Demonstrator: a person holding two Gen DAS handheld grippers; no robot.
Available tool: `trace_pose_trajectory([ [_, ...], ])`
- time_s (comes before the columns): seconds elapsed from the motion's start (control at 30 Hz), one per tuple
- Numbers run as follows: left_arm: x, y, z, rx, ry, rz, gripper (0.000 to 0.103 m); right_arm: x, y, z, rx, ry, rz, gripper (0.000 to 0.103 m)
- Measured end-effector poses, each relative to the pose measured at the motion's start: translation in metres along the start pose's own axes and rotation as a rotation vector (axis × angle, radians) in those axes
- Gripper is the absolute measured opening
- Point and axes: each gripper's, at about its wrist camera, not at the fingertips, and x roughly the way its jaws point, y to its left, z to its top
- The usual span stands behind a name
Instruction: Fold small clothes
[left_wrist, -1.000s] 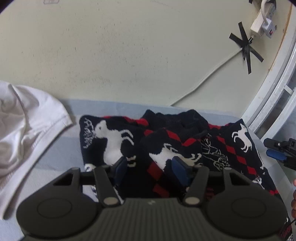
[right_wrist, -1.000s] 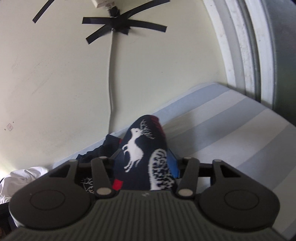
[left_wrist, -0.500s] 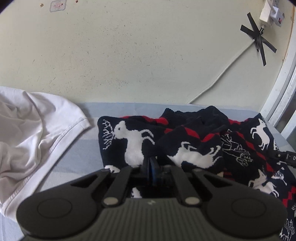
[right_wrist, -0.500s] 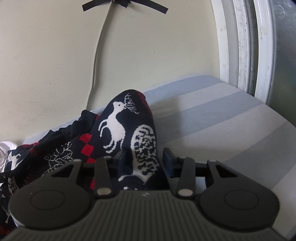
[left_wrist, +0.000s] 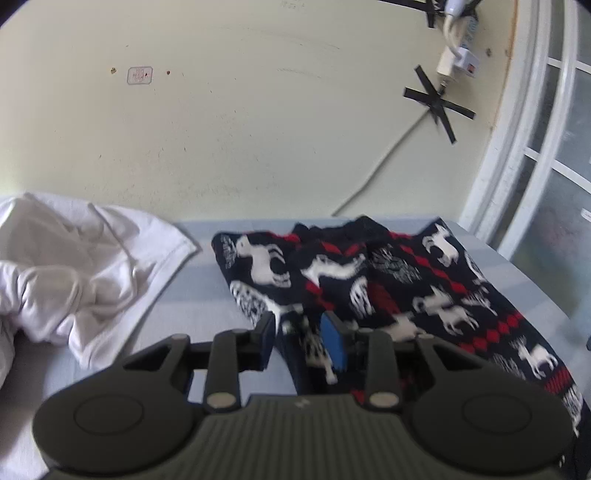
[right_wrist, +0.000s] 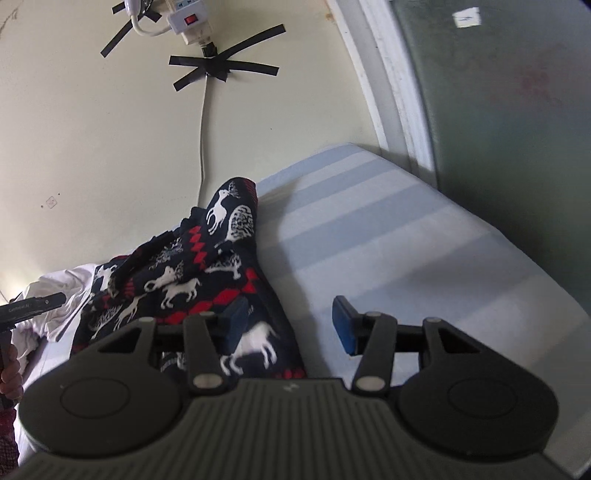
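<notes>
A navy knit sweater (left_wrist: 399, 291) with white reindeer and red diamonds lies spread on the striped blue-grey bed; it also shows in the right wrist view (right_wrist: 192, 284). My left gripper (left_wrist: 304, 338) is low over the sweater's near left edge, jaws parted, with a fold of the knit standing between the fingers. My right gripper (right_wrist: 291, 325) is open wide over the sweater's right edge; its left finger (right_wrist: 236, 323) lies over the fabric, its right finger (right_wrist: 341, 326) over the bare mattress.
A crumpled white garment (left_wrist: 74, 273) lies left of the sweater. The cream wall has a taped cable (left_wrist: 436, 105) and a power strip (right_wrist: 188, 24). A white window frame (left_wrist: 517, 155) stands at the right. The striped mattress (right_wrist: 406, 240) extends right.
My left gripper was open, shut half a second ago, and now has parted again. My right gripper has opened wide and let go of the sweater. Both have pulled back a little.
</notes>
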Motion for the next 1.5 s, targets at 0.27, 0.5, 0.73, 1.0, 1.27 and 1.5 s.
trace_pose_trajectory([
  [0.27, -0.088, -0.008, -0.092, -0.032, 0.146, -0.158, 0.036, -0.062, -0.025, -0.068, -0.059, 0.108, 0.043, 0.053],
  [0.5, -0.116, -0.025, -0.129, -0.085, 0.220, -0.187, 0.037, -0.081, -0.040, -0.092, -0.051, 0.135, 0.156, 0.053],
  [0.73, -0.111, -0.049, -0.145, -0.082, 0.322, -0.205, 0.044, -0.059, -0.041, -0.105, -0.052, 0.130, 0.223, 0.052],
  [1.0, -0.108, -0.056, -0.147, -0.087, 0.334, -0.196, 0.009, -0.050, -0.039, -0.106, -0.024, 0.169, 0.329, 0.009],
  [1.27, -0.121, -0.031, -0.096, -0.219, 0.174, -0.259, 0.009, -0.049, -0.040, -0.061, 0.063, 0.052, 0.411, 0.009],
  [1.5, -0.083, 0.000, -0.052, -0.358, 0.092, -0.235, 0.009, 0.018, -0.018, 0.003, 0.100, 0.002, 0.395, 0.009],
])
